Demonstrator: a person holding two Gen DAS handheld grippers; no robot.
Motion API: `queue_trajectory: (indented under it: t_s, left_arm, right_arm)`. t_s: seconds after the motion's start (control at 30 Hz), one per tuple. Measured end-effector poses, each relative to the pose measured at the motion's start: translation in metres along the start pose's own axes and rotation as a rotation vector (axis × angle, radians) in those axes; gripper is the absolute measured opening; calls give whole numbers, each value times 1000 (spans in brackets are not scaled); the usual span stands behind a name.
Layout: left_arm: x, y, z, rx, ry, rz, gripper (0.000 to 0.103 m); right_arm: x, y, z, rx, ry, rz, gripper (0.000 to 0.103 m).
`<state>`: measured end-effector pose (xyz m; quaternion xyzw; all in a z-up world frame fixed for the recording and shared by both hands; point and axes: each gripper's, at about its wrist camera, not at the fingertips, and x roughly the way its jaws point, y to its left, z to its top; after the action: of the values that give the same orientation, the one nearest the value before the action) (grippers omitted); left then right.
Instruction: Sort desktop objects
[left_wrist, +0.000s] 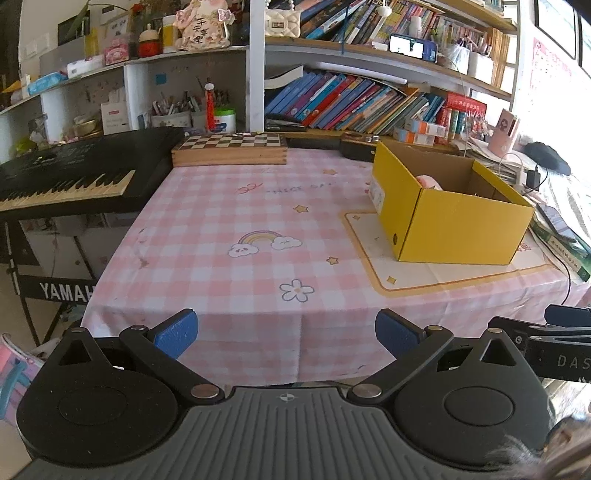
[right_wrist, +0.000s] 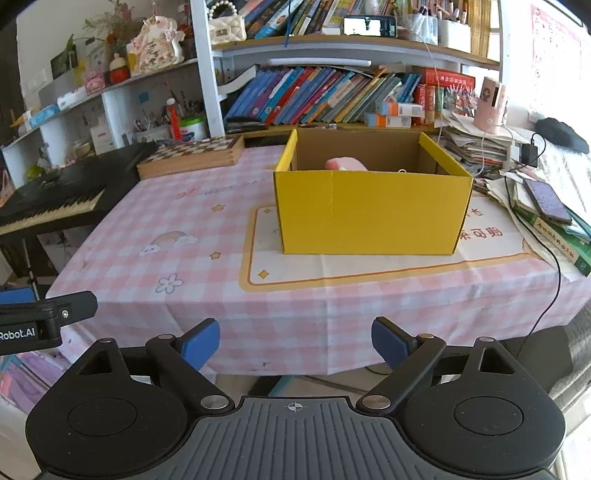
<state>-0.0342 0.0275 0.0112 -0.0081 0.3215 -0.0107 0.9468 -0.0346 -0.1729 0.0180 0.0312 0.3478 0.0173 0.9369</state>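
Observation:
A yellow cardboard box (left_wrist: 454, 218) stands open on a cream mat on the pink checked tablecloth (left_wrist: 229, 221); it also shows in the right wrist view (right_wrist: 369, 218). A pink object (right_wrist: 345, 163) lies inside it, mostly hidden by the wall; its top shows in the left wrist view (left_wrist: 428, 181). My left gripper (left_wrist: 286, 332) is open and empty, held before the table's front edge. My right gripper (right_wrist: 293, 345) is open and empty, also off the front edge, facing the box. Each gripper's side shows in the other's view.
A wooden chessboard (left_wrist: 229, 147) lies at the table's back. A black keyboard (left_wrist: 70, 177) stands to the left. Bookshelves fill the back wall. A phone (right_wrist: 546, 201), books, papers and cables (right_wrist: 554, 273) crowd the right edge.

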Motion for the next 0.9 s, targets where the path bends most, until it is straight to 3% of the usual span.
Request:
queue_trajectory:
  t_s: [0.9]
  left_arm:
    - [2, -2, -1, 45, 16, 14, 103]
  right_arm:
    - [5, 5, -1, 2, 31, -6, 98]
